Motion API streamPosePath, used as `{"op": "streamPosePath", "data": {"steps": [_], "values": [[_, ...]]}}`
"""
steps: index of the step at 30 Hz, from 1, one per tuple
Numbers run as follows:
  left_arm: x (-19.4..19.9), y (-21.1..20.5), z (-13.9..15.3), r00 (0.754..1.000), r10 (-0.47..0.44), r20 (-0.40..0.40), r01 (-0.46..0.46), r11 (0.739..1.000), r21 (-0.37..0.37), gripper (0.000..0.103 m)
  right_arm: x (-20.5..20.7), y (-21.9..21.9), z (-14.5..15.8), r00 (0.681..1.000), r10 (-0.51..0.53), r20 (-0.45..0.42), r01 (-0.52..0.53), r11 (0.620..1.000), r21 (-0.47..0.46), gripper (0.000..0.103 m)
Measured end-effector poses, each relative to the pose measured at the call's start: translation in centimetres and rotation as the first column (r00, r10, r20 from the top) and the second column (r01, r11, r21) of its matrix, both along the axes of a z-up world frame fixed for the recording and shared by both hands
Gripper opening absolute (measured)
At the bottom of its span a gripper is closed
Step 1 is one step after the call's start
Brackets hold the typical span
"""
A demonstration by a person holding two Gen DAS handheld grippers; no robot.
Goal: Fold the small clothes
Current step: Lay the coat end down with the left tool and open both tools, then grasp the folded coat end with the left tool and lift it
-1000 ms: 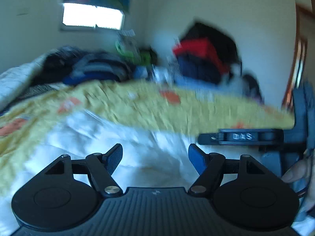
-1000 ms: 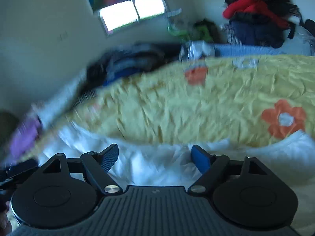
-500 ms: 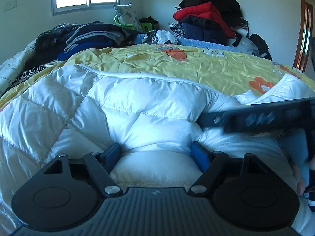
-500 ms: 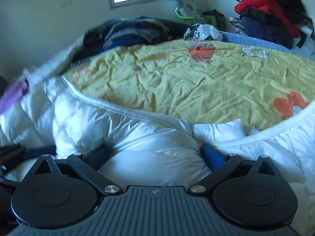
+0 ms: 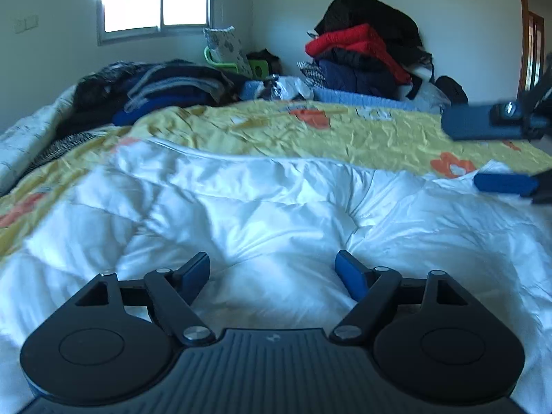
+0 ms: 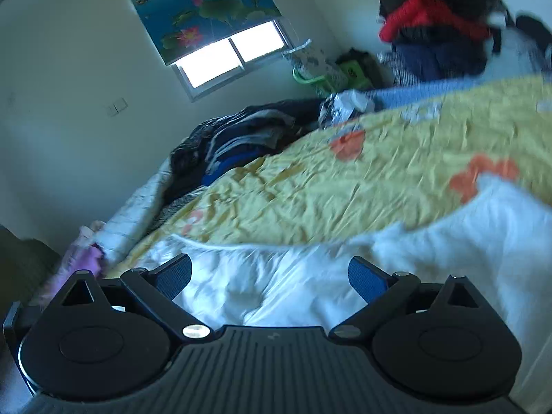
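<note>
Now the white quilted puffy jacket lies spread on the yellow flowered bedsheet, probably flattened for folding. Both the left gripper and the right gripper stand released above it, holding nothing.

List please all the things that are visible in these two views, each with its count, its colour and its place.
quilted garment: one, white, on the bed in front of both claws
bed cover: one, yellow with orange flowers, under the garment
folded clothes: one stack, dark blue and grey, far left on the bed
piled clothes: one heap, red, black and navy, by the far wall
window: one, bright, on the back wall
blind: one, blue with lotus flowers, over the window
left claw: one, black with blue pads, open above the garment
right claw: one, black with blue pads, open
</note>
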State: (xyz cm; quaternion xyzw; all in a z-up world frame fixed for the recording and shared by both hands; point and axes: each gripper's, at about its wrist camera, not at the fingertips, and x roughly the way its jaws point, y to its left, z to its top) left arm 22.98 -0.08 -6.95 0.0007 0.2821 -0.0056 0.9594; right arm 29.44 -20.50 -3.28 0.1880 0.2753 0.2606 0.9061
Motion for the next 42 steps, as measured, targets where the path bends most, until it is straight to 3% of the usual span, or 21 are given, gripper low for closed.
{"op": "streamPosePath", "data": {"steps": [4,6,7,9,11,15,20,21,24,26,28,30,33,34,37,40,42], "values": [[-3.5,2.7,2.7,0.997,0.066,0.033,-0.064,0.996,-0.058,0.08,-0.3,1.0,-1.0,0.998,0.034,-0.05,-0.033,0.999,0.03,0.099],[-6.1,5.2,3.7,0.981,0.174,0.082,-0.162,0.977,-0.136,0.084,-0.5,1.8,-1.4,0.996,0.063,-0.063,-0.062,0.998,0.023,0.099],[-7.3,6.7,3.7,0.961,0.263,0.09,-0.242,0.951,-0.19,0.091,-0.5,2.3,-1.5,0.995,0.076,-0.064,-0.075,0.997,0.024,0.099],[-9.3,9.6,2.8,0.903,0.427,0.041,-0.394,0.863,-0.316,0.093,-0.4,2.9,-1.8,0.993,0.098,-0.062,-0.096,0.995,0.041,0.099],[-9.6,11.7,1.5,0.875,0.481,-0.059,-0.465,0.798,-0.384,0.093,0.2,3.3,-2.2,0.993,0.101,-0.065,-0.098,0.994,0.054,0.099],[-8.6,12.8,0.1,0.847,0.506,-0.162,-0.526,0.757,-0.389,0.093,2.0,3.3,-4.1,0.99,0.097,-0.099,-0.09,0.993,0.069,0.098],[-10.1,13.8,-1.2,0.799,0.542,-0.26,-0.593,0.639,-0.49,0.093,2.3,3.0,-5.8,0.993,0.105,-0.062,-0.1,0.992,0.082,0.099],[-10.4,13.7,-1.4,0.801,0.54,-0.258,-0.59,0.636,-0.497,0.094,2.1,3.1,-6.0,0.993,0.103,-0.049,-0.099,0.992,0.077,0.099],[-9.6,13.0,-1.5,0.811,0.537,-0.23,-0.576,0.669,-0.469,0.095,1.9,3.6,-6.2,0.995,0.098,-0.033,-0.096,0.994,0.044,0.099],[-8.9,12.7,-1.5,0.811,0.54,-0.226,-0.578,0.675,-0.459,0.095,2.0,3.6,-6.2,0.995,0.099,-0.035,-0.097,0.995,0.037,0.099],[-8.5,12.5,-1.4,0.814,0.532,-0.234,-0.572,0.666,-0.478,0.095,2.0,3.8,-6.2,0.995,0.097,-0.033,-0.096,0.995,0.021,0.098],[-8.6,12.4,-1.3,0.809,0.534,-0.246,-0.577,0.642,-0.505,0.095,1.8,4.3,-6.2,0.995,0.097,-0.024,-0.097,0.995,-0.013,0.098],[-9.8,12.3,-1.3,0.768,0.584,-0.262,-0.622,0.584,-0.523,0.095,1.7,4.5,-6.2,0.995,0.095,-0.018,-0.096,0.995,-0.031,0.097],[-10.1,12.2,-1.4,0.766,0.584,-0.268,-0.625,0.582,-0.521,0.095,1.7,4.5,-6.2,0.995,0.095,-0.017,-0.095,0.995,-0.032,0.097],[-9.7,11.3,-1.4,0.787,0.564,-0.251,-0.609,0.644,-0.463,0.096,1.5,4.7,-6.1,0.996,0.087,-0.011,-0.087,0.995,-0.055,0.092],[-8.2,11.0,-1.3,0.812,0.525,-0.254,-0.579,0.674,-0.458,0.095,1.2,5.2,-6.1,0.996,0.084,0.003,-0.084,0.992,-0.099,0.086],[-7.1,10.9,-1.4,0.811,0.529,-0.251,-0.581,0.677,-0.452,0.091,1.1,5.7,-6.0,0.997,0.074,0.011,-0.071,0.988,-0.14,0.082]]}}
